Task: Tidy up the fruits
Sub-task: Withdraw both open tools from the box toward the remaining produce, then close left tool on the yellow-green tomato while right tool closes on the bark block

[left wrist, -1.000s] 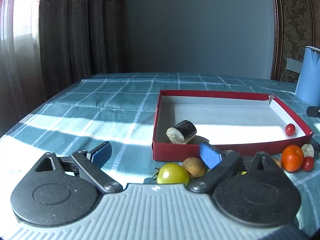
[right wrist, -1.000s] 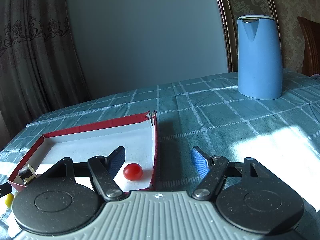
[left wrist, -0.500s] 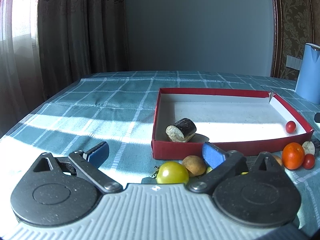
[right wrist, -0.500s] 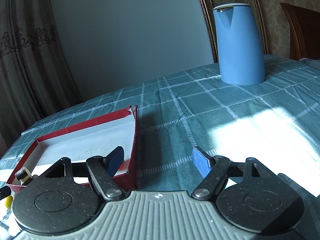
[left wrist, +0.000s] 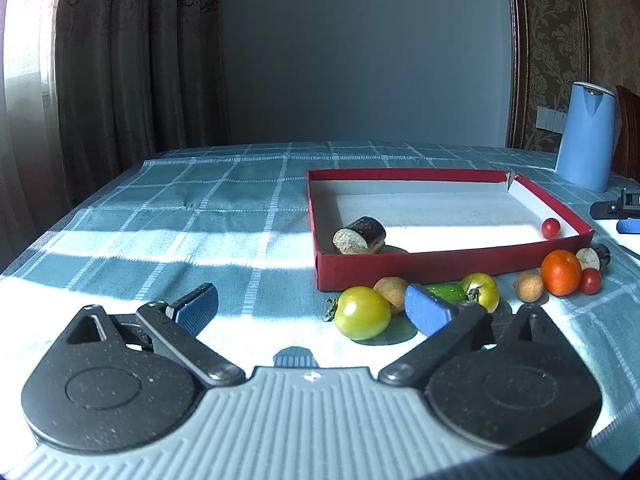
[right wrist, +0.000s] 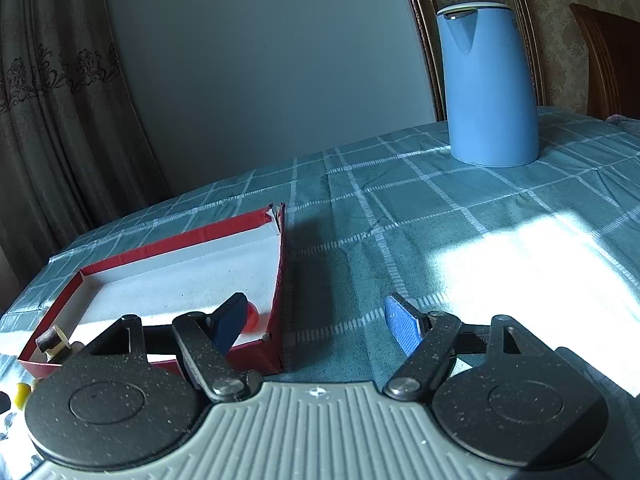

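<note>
A red box [left wrist: 440, 268] with a white floor holds a dark cut piece [left wrist: 360, 236] and a cherry tomato [left wrist: 551, 227]. In front of it lie a green tomato [left wrist: 362, 313], a potato [left wrist: 392, 287], a cucumber [left wrist: 444, 291], a second green tomato [left wrist: 482, 295], a small brown fruit [left wrist: 529, 286], an orange [left wrist: 561, 272], a red cherry tomato [left wrist: 590, 281] and another cut piece [left wrist: 596, 257]. My left gripper [left wrist: 312, 308] is open and empty, just left of the green tomato. My right gripper [right wrist: 316, 320] is open and empty beside the box [right wrist: 280, 280]; its left finger partly hides the cherry tomato [right wrist: 253, 313].
A blue kettle [right wrist: 490, 88] stands at the back right of the checked tablecloth [right wrist: 400, 220]; it also shows in the left wrist view [left wrist: 586, 136]. Curtains hang at the left. A wooden chair [right wrist: 608, 60] stands behind the table.
My left gripper has drawn back and up, so more fruit shows in front of the box. My right gripper has shifted right of the box and swung; its view of the kettle changed.
</note>
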`<state>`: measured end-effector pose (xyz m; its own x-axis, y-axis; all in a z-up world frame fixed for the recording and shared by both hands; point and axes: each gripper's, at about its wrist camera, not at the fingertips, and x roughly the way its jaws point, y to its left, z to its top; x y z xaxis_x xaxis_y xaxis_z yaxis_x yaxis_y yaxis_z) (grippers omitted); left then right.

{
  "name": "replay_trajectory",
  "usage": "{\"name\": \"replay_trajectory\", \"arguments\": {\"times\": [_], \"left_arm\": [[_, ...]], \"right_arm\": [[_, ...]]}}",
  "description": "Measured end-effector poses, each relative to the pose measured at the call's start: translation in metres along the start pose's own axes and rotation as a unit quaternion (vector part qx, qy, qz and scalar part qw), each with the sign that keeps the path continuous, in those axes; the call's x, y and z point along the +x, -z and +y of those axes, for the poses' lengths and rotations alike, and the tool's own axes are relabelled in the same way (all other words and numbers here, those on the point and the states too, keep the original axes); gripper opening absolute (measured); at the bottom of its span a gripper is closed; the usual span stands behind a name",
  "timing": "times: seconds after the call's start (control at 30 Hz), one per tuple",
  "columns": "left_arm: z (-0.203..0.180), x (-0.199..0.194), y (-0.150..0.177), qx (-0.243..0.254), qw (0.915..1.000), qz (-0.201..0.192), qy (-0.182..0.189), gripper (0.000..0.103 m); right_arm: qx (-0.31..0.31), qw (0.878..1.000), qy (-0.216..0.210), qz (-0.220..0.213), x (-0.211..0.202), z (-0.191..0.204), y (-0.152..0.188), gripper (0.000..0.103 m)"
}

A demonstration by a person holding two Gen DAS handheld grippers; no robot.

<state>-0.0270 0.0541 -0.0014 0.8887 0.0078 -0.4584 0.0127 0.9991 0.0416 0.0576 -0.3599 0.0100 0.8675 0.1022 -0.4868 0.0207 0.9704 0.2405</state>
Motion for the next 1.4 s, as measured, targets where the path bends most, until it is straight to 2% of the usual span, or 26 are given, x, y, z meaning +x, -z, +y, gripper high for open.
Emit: {"name": "replay_trajectory", "arguments": {"times": [0.17, 0.33, 0.4, 0.57, 0.63, 0.7, 0.8, 0.93, 1.17, 1.4], "left_arm": [[-0.016, 0.006, 0.001, 0.049, 0.9986, 0.015, -0.014, 0.096], [-0.022, 0.021, 0.0, 0.064, 0.9962, 0.052, -0.026, 0.087], [-0.022, 0.026, -0.001, 0.069, 0.9953, 0.065, -0.021, 0.082], [-0.022, 0.032, -0.004, 0.075, 0.9949, 0.067, 0.006, 0.073], [-0.019, 0.035, -0.005, 0.067, 0.9946, 0.071, 0.035, 0.058], [-0.015, 0.035, -0.005, 0.057, 0.994, 0.074, 0.057, 0.047], [-0.017, 0.034, -0.005, 0.058, 0.9932, 0.071, 0.072, 0.037], [-0.018, 0.031, -0.004, 0.059, 0.9936, 0.065, 0.07, 0.034], [-0.005, 0.024, -0.006, 0.023, 0.9977, 0.042, 0.048, 0.034], [-0.006, 0.025, -0.007, 0.024, 0.9978, 0.041, 0.047, 0.034]], "right_arm": [[-0.003, 1.0, 0.0, 0.004, 0.001, 0.001, 0.0, 0.075], [-0.006, 1.0, 0.003, 0.006, 0.001, 0.002, 0.001, 0.075], [-0.005, 1.0, 0.003, 0.007, 0.001, 0.002, 0.001, 0.075], [-0.005, 1.0, 0.004, 0.012, 0.003, 0.001, 0.001, 0.075], [-0.006, 1.0, 0.006, 0.014, 0.004, 0.002, 0.001, 0.075], [-0.005, 1.0, 0.006, 0.015, 0.004, 0.001, 0.001, 0.075], [-0.004, 1.0, 0.007, 0.014, 0.004, 0.001, 0.001, 0.075], [-0.004, 1.0, 0.009, 0.013, 0.004, 0.001, 0.001, 0.075], [-0.003, 1.0, 0.011, 0.002, -0.007, -0.003, 0.002, 0.075], [-0.008, 1.0, -0.015, 0.006, -0.039, -0.013, 0.027, 0.075]]}}
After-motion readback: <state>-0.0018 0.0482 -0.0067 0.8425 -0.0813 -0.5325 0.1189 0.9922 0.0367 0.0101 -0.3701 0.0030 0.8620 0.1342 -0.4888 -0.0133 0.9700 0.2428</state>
